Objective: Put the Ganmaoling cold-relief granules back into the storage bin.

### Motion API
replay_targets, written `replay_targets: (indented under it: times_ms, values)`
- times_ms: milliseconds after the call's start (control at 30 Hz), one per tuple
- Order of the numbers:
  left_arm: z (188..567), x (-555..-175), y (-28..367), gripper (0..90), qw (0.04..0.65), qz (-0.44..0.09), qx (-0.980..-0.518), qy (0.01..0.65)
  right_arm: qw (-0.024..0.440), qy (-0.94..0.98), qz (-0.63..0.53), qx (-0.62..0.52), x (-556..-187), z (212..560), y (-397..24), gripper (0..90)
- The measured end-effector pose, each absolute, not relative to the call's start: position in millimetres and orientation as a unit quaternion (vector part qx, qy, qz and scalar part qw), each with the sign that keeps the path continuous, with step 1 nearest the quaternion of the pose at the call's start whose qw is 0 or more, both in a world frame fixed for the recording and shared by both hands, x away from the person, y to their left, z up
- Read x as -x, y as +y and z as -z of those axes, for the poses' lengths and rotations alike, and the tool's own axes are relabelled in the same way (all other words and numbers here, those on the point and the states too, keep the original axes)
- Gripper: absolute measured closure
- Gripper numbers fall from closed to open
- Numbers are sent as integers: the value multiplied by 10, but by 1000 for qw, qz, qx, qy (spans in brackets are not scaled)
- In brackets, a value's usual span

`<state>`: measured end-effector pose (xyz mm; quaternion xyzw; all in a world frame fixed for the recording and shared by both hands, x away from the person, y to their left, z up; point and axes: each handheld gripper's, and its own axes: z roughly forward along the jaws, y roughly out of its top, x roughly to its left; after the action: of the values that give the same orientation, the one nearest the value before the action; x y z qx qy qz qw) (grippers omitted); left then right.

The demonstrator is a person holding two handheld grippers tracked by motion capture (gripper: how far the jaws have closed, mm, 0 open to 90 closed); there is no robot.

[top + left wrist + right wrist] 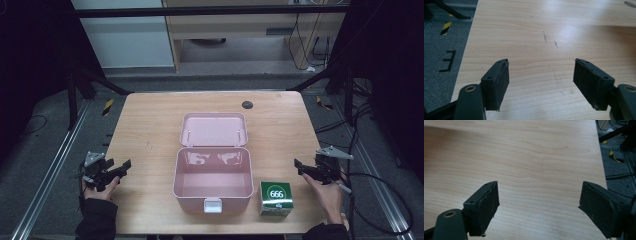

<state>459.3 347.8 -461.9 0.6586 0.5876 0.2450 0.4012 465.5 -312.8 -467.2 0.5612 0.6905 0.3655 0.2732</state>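
A pink plastic box stands open in the middle of the wooden table, its lid laid back flat behind it. A green carton marked 666 sits just right of the box near the front edge. My left gripper hovers at the table's left edge, open, with bare wood between its jaws. At the right edge my right gripper is held in a hand, also open with nothing between its pads.
A small dark round disc is set in the table near the back right. Dark floor with cables and metal rails surrounds the table. Bare wood lies on both sides of the box.
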Motion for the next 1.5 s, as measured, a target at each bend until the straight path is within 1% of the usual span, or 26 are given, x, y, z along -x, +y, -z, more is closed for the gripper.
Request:
replay_targets:
  times_ms: [67, 200, 367, 667, 833, 1000, 1133, 1367, 1500]
  values:
    - [4619, -4593, 3470, 302, 401, -242, -660, 587, 276, 689, -370, -559, -4640, 4645, -3136, 166]
    - [4630, -4599, 3405, 333, 396, -231, -677, 576, 291, 691, -387, -538, -4588, 4476, -3138, 184]
    - [4660, -4605, 3362, 346, 383, -220, -697, 564, 296, 711, -393, -503, -4568, 4347, -3150, 209]
    - [4675, -4606, 3343, 351, 370, -220, -707, 561, 276, 738, -401, -466, -4554, 4069, -3128, 210]
    - [4674, -4604, 3345, 351, 366, -224, -707, 561, 263, 760, -393, -445, -4575, 3953, -3071, 206]
    - [4681, -4603, 3340, 363, 364, -225, -707, 564, 247, 788, -384, -413, -4611, 3757, -2948, 195]
    - [4686, -4605, 3334, 366, 363, -223, -708, 563, 248, 802, -372, -397, -4633, 3672, -2883, 192]
    - [4691, -4604, 3325, 362, 360, -222, -712, 559, 233, 830, -357, -360, -4644, 3468, -2721, 181]
    - [4692, -4604, 3319, 361, 361, -223, -714, 558, 237, 846, -337, -338, -4639, 3408, -2656, 180]
